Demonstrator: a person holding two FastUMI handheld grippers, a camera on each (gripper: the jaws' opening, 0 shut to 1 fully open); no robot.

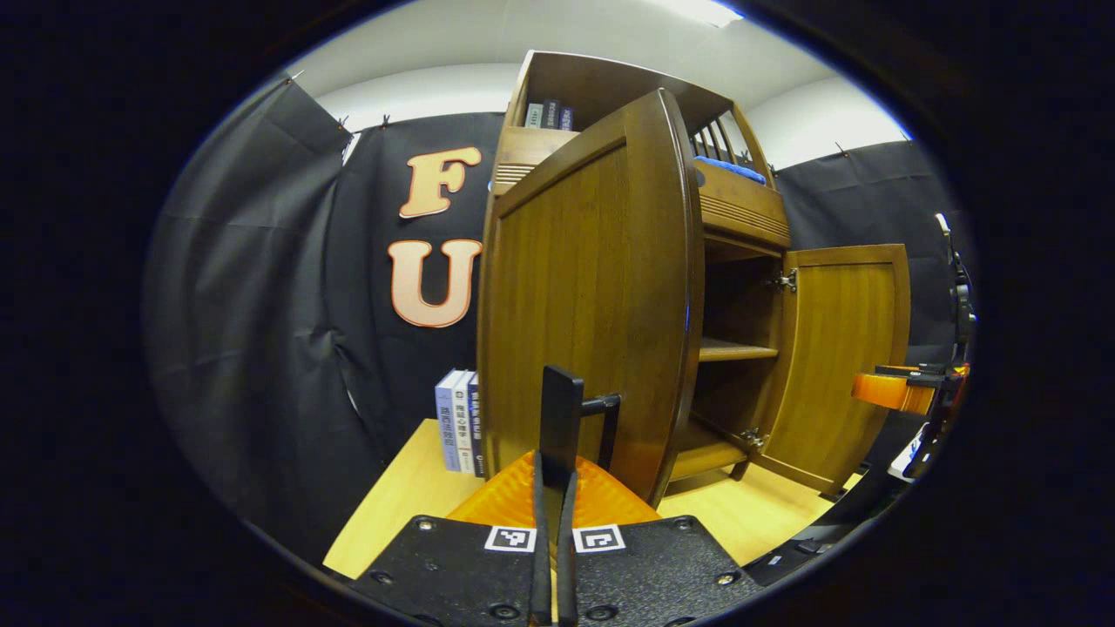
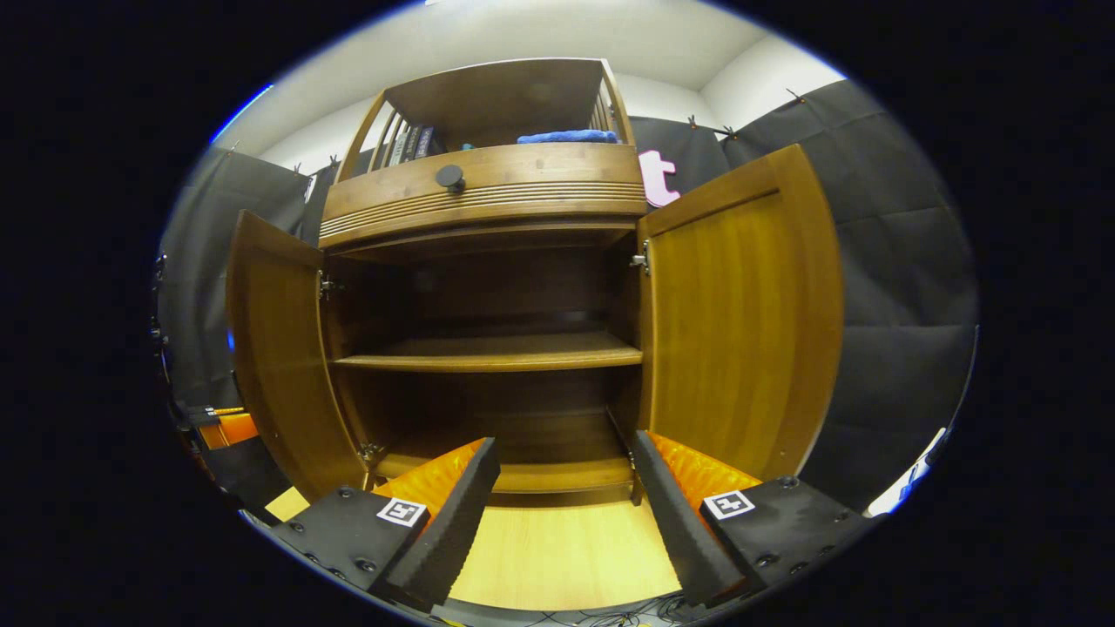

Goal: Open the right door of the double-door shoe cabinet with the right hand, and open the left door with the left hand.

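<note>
Two doors of the shoe cabinet (image 2: 488,287) stand open now. I see in the right gripper view the whole cabinet in front of me, on a pale wooden table (image 2: 566,549). The right door (image 2: 740,322) is swung wide, and the left door (image 2: 279,357) is swung out on the other side. Between them I see a bare middle shelf (image 2: 488,353) and, above, a drawer with a round knob (image 2: 450,178).

In the left gripper view the left door is very near, and its dark handle (image 1: 605,427) stands just ahead of my left gripper (image 1: 555,488). That gripper's fingers are pressed together, and I cannot tell if something is between them. Some books (image 1: 459,420) stand on the table beside the cabinet.

My right gripper (image 2: 566,470) has its fingers spread wide and it holds nothing.
</note>
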